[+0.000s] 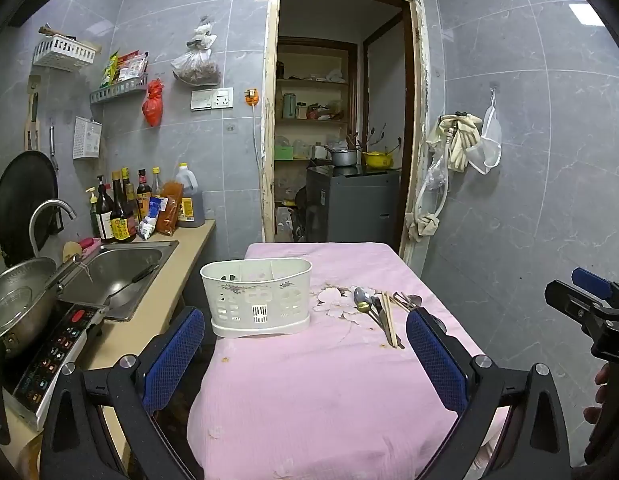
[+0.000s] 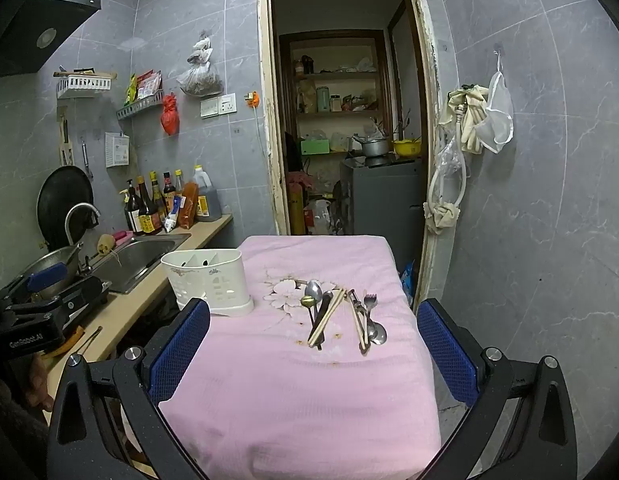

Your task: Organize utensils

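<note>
Utensils point(image 2: 341, 316) lie loose in a heap on the pink cloth point(image 2: 301, 392) that covers the table, toward its far right part — spoons, a fork point(image 2: 369, 303) and wooden chopsticks point(image 2: 327, 317) crossing one another, handles pointing mostly toward the near edge. That mixed pile is what the task has to sort out, and nothing of it looks sorted yet. To the left of the heap, near the table's left edge and apart from the utensils, stands the white caddy point(image 1: 256, 300), upright, with dividers that split it into compartments; I judge it to be the destination, set close enough that each piece needs only a short carry. From these views it seems empty, though its depths are not fully shown.

The left gripper point(image 1: 305, 340) hangs over the near part of the table with its jaws spread wide and nothing between them, aimed slightly downward between caddy and heap. The right gripper point(image 2: 313, 344) is equally wide and empty, tilted down, with the heap roughly centred ahead of it — a sensible stance for reaching in first. Both stay well short of the utensils; neither touches anything. The tangle is the likely snag: lifting one chopstick may drag its neighbours, so a piece at the pile's edge seems the safer first pick
</note>
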Demonstrator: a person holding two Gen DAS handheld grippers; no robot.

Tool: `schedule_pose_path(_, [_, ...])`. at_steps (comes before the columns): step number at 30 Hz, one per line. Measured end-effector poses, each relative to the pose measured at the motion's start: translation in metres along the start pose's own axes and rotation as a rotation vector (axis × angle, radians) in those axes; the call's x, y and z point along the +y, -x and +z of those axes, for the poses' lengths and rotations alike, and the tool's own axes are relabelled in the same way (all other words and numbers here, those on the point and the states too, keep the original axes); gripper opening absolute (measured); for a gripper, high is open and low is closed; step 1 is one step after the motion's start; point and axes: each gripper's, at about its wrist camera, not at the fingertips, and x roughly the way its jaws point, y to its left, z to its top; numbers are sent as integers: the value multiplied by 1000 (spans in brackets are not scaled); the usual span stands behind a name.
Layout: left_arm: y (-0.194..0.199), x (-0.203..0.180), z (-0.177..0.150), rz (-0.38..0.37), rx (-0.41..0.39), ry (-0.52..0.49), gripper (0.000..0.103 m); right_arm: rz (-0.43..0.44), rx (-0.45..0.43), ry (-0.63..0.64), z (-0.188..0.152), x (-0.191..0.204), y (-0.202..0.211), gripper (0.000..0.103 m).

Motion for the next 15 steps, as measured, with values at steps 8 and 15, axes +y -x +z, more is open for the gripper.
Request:
schedule_pose_path(8, [0,0,0,-2,0,-1,102,3,1,-2,0,0,0,102])
schedule_pose_path(15, [0,0,0,-5,2,-1,102,2,2,-2,0,0,0,102])
